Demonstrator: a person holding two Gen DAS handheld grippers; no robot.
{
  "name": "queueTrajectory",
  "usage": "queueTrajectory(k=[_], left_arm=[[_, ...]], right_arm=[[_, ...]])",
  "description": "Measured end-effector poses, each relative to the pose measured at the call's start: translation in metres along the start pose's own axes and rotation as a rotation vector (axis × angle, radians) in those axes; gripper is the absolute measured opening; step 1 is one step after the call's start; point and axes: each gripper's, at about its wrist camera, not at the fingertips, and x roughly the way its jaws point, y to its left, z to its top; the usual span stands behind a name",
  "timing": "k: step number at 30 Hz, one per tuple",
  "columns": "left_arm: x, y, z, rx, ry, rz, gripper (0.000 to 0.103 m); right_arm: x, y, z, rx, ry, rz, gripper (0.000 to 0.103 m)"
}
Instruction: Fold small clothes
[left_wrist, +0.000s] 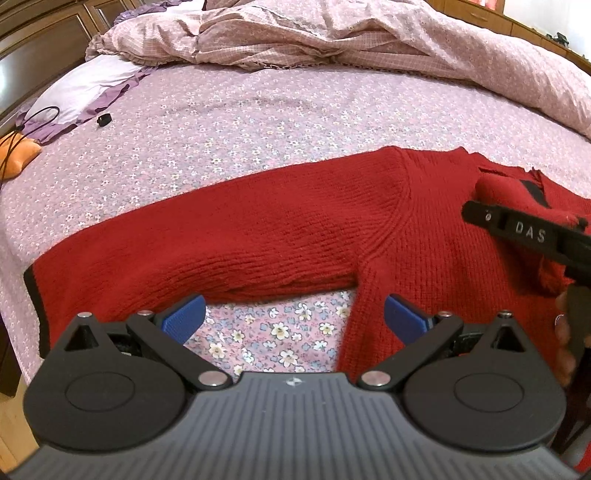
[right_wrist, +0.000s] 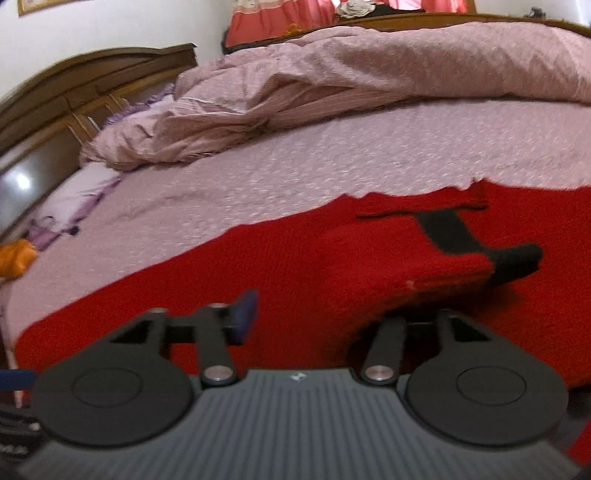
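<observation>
The right claw's (right_wrist: 321, 314) right finger is hidden under the sweater (right_wrist: 314, 266) (view blurred).

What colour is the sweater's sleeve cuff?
Black, edging the red sweater at the cuff; clearest in the left wrist view.

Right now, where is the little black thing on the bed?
In the left wrist view, the small black plastic object lies far left on the flowery purple bedsheet, beside the white and purple pillow, well beyond the red knitted sweater.

even soft indoor light; left wrist view sharp, right wrist view motion-blurred; fisheye bending at edges; glare on headboard (right_wrist: 22, 181).
</observation>
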Motion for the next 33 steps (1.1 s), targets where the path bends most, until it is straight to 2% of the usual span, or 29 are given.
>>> queueTrajectory(k=[1,5,12,16,19,24,27,33], left_arm=[[-0.001,0.000,0.000,0.000,-0.002,0.001,0.103],[-0.005,-0.002,0.002,0.006,-0.013,-0.001,0.103],[-0.013,-0.020,0.008,0.046,-0.038,-0.019,0.103],[-0.020,-0.039,0.014,0.090,-0.059,-0.041,0.103],[-0.023,-0.056,0.019,0.124,-0.076,-0.063,0.103],[-0.027,-0.097,0.025,0.204,-0.105,-0.100,0.103],[-0.025,-0.125,0.027,0.262,-0.119,-0.097,0.103],[-0.014,-0.183,0.028,0.380,-0.135,-0.092,0.103]], right_arm=[[-0.003,0.002,-0.001,-0.010,0.001,0.006,0.065],[-0.016,0.008,-0.001,-0.027,0.010,0.015,0.065],[-0.055,-0.007,0.007,0.042,0.021,0.073,0.066],[-0.083,-0.019,0.007,0.038,-0.005,0.070,0.066],[-0.100,-0.032,0.007,0.046,-0.009,0.032,0.066],[-0.119,-0.061,0.004,0.071,-0.023,-0.079,0.066],[-0.125,-0.080,0.001,0.099,-0.032,-0.139,0.066],[-0.131,-0.113,-0.011,0.178,-0.029,-0.190,0.066]])
